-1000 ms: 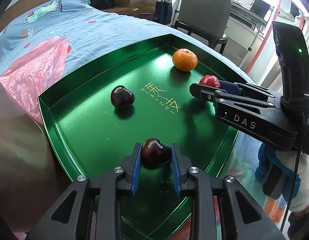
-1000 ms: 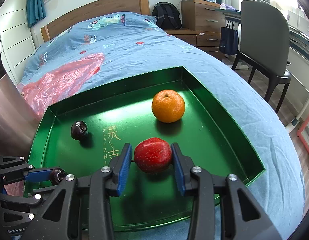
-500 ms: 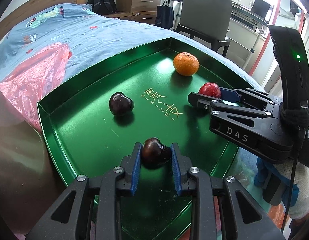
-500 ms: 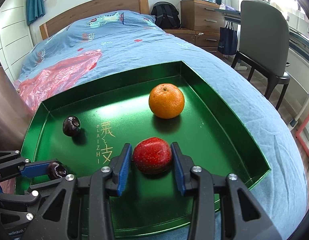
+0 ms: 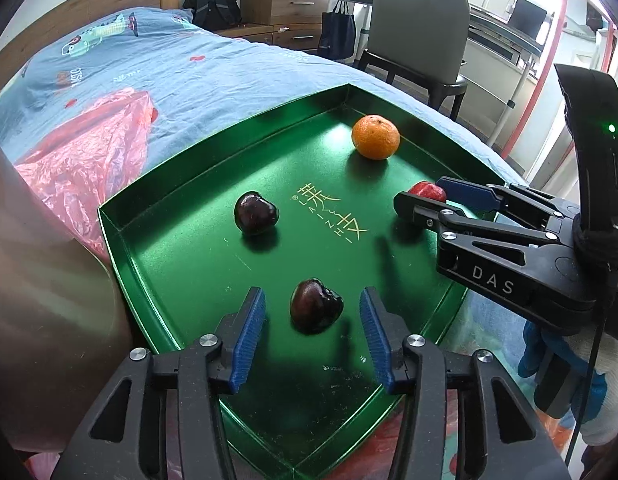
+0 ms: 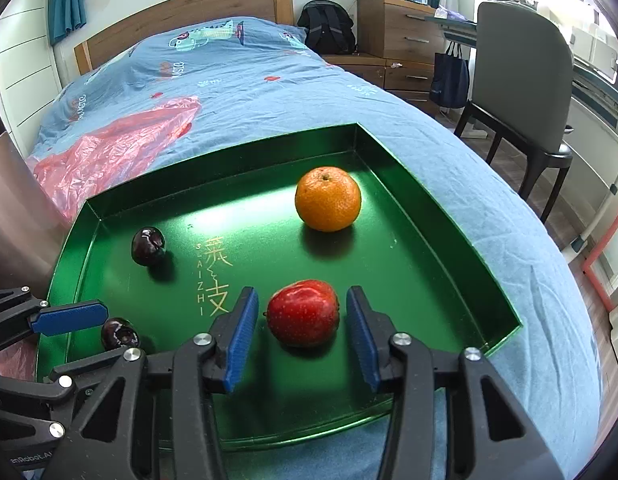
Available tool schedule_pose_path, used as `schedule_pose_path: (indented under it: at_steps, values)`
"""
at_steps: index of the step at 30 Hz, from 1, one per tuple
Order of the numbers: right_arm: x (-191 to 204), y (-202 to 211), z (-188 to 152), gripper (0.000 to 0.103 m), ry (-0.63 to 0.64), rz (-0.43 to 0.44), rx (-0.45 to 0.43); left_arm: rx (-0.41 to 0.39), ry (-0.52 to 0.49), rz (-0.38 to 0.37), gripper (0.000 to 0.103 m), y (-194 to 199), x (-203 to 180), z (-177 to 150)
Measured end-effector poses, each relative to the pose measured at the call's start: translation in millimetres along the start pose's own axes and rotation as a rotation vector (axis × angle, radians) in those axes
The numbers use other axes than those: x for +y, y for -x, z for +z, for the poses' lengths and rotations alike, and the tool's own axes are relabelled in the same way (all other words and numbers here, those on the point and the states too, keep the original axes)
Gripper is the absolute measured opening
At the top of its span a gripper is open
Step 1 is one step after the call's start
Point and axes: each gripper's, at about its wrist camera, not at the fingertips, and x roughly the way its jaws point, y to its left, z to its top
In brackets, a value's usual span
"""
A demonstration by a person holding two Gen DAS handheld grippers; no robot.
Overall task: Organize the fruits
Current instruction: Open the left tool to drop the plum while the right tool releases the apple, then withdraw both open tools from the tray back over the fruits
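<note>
Straddling a dark cherry [image 5: 316, 306] with my left claw [image 5: 312, 330], jaws wide, blue pads clear of the fruit on both sides, nothing gripped. It sits on the green tray [image 5: 181, 272] floor between the fingers. A second cherry [image 5: 255, 213] lies ahead and a bit left of that claw, and the mandarin [image 5: 376, 136] is far ahead to its right, near the tray's back corner.

My right claw [image 6: 299, 330] is also wide, with the strawberry [image 6: 303, 312] resting on the tray between its pads, apart from both. The mandarin is ahead, slightly right.

Progress, my read: all four fruits are in the tray and both claws hold nothing, so placing looks mostly done. Left to do is backing out, and maybe grouping the cherries. I see no loose fruit on the blue bedsheet [image 6: 245, 76].

View differences: the left camera shows the right claw from the side, which mostly hides the strawberry. The right camera shows the strawberry whole and the tray's near rim on the sheet. Only the left shows the tray's near corner.
</note>
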Motion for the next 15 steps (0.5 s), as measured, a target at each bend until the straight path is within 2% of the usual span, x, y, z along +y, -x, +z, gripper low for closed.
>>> schedule_pose_path:
  at_steps: [12, 15]
  values:
    - [7.9, 57.2, 2.6, 0.09, -0.021, -0.026, -0.049, -0.056, -0.01, -0.016, 0.045, 61.7, -9.5, -14.5]
    - [16.3, 73.0, -1.6, 0.101, -0.014, -0.029, -0.056, -0.064, 0.003, -0.019, 0.048, 78.1, -8.4, -23.2]
